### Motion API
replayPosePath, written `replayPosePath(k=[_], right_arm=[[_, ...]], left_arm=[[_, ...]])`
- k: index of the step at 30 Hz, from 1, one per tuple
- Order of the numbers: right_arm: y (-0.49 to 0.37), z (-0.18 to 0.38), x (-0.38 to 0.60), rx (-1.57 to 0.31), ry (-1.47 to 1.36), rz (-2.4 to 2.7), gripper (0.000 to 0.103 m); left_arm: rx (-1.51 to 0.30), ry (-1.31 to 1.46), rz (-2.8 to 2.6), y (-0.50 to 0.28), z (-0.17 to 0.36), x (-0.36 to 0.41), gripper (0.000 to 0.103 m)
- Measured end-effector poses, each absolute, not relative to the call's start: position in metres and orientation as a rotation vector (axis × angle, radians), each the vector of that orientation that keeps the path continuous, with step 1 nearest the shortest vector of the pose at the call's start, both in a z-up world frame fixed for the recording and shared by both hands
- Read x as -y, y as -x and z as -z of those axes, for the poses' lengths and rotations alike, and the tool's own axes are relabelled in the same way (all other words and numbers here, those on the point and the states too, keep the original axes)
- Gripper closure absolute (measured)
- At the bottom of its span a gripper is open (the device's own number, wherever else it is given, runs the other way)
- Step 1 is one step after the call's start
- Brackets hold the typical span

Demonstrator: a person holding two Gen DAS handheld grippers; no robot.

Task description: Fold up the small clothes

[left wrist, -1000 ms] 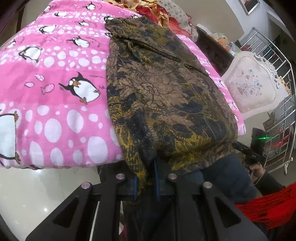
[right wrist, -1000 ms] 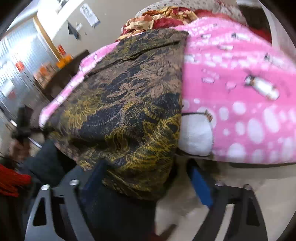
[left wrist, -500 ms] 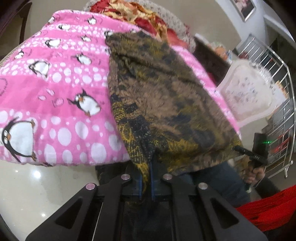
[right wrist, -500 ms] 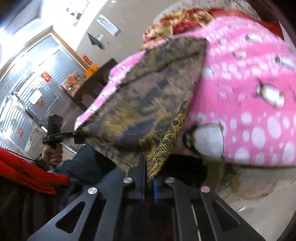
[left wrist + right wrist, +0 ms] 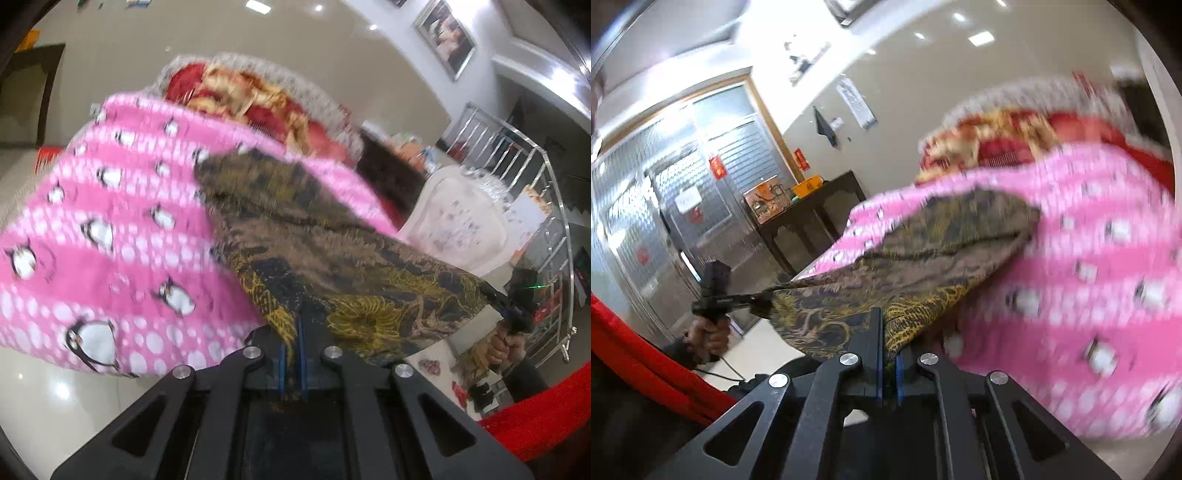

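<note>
1. Plainly, the thing in hand is a thin brown garment printed with black and mustard-yellow flowers (image 5: 332,254). Its near hem is lifted clear and stretched between the two grippers, while its far end rests on the pink fleece blanket with white dots and penguins (image 5: 122,236).

2. At one near corner the left gripper (image 5: 291,354) has its blue-padded jaws closed on a pinch of the yellow-patterned hem. No gap shows beyond the cloth itself.

3. At the other near corner the right gripper (image 5: 889,373) is likewise clamped on the hem. From the left wrist view it shows at the far right (image 5: 515,314), held by the person's hand (image 5: 504,345), with the fabric drawn taut up to it.

4. Judging by this, the step is carrying the near hem up and over toward the far end to make a fold.

5. Risks from here:
   - Each grip takes only a narrow pinch, so a sharp pull apart could drag the thin cloth out of one jaw and drop that corner.
   - Unequal travel of the two hands would lay the hem askew.
   - The far end lies loose on slippery fleece, so it may slide along or bunch instead of staying as an anchor.
   - Both views are blurred, so edge alignment cannot be judged.

6. Farther out stand a red-and-gold quilt (image 5: 258,96), a white cushioned chair (image 5: 465,225) and a metal rack (image 5: 535,177).
</note>
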State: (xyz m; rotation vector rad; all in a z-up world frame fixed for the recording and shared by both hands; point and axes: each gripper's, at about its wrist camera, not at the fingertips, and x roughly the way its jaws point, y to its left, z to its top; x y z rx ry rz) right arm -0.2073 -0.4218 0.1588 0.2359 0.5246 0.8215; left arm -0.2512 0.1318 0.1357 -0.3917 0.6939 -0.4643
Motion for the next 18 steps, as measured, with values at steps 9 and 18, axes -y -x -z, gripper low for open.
replayPosePath(k=[9,18], right_arm=[[0.232,-0.235,0.435,-0.358,-0.138,-0.859,0.097],[0.111,-0.174,0.431,-0.53,-0.26,-0.708,0.097]], left_arm=[[-0.56,0.345,0.595,0.28,-0.211,-0.136,0.098],[-0.678,0.421,0.471,0.159,-0.162,-0.133,0.098]])
